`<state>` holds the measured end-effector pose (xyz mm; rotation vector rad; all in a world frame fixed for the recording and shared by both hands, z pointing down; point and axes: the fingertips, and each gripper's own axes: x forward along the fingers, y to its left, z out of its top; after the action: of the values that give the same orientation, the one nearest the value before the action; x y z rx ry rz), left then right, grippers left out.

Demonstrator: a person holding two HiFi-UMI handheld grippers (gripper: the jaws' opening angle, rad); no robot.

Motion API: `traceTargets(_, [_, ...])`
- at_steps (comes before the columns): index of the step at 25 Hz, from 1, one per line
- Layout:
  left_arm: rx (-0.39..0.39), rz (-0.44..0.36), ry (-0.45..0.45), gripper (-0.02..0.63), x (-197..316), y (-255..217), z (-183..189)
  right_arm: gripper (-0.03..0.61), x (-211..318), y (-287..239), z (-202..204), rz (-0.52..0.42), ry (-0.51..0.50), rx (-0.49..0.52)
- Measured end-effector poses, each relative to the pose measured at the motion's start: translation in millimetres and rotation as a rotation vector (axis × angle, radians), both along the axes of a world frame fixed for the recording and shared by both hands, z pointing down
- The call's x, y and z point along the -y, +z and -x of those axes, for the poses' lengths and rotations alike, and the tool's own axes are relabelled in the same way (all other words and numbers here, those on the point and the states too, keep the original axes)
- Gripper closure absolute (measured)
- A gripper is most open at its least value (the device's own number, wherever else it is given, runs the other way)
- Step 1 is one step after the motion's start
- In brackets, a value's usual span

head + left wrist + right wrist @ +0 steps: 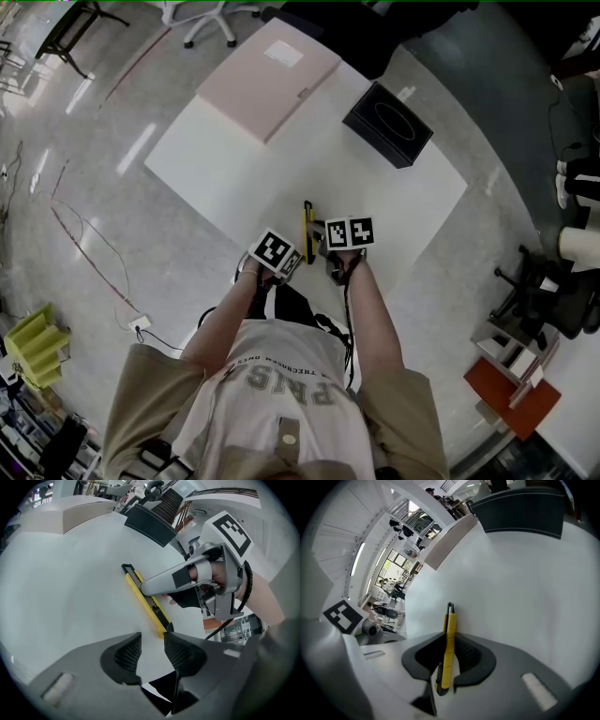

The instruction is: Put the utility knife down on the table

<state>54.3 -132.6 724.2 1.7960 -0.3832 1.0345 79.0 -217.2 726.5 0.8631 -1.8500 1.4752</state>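
While the person stands at its near edge, the white table (234, 178) fills the middle of the head view, with a flat pink box (267, 80) at its far corner and a black box (387, 124) to the right of that, the two well apart. Both arms reach down to the near part of the table, side by side. The right hand-held gripper (449, 641) is clamped on the knife (152, 610): the yellow and black body runs lengthwise between its pads, its rear end back between the jaws and its black tip pointing out over the table. From the left gripper view the knife lies low along the table top, its tip at the surface. The left hand-held gripper (152, 641) hovers just beside the knife's rear end, its jaws apart with only bare table between them.
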Motion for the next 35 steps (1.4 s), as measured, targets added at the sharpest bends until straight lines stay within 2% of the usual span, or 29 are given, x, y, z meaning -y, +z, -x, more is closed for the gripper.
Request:
traceTargets(8, [0.003, -0.033, -0.029, 0.451, 13, -4, 6, 0.508, -1, -1, -1, -0.054, 0.02, -0.04])
traceTargets(14, [0.004, -0.045, -0.04, 0.451, 18, -4, 9, 0.479, -1, -3, 0, -0.069, 0.036, -0.026])
traceTargets(21, [-0.003, -0.078, -0.063, 0.451, 26, -7, 13, 0.472, -2, -5, 0, -0.065, 0.07, -0.009])
traceTargets(29, [-0.026, -0.091, -0.084, 0.451, 35, -14, 15, 0.469, 1, -7, -8, -0.049, 0.187, 0.057])
traceTargets(32, [-0.041, -0.12, -0.103, 0.451, 42, -22, 19, 0.468, 3, -20, -14, -0.083, 0.253, 0.106])
traceTargets(35, [-0.054, -0.165, -0.125, 0.451, 50, -33, 24, 0.468, 4, -41, -22, -0.156, 0.313, 0.152])
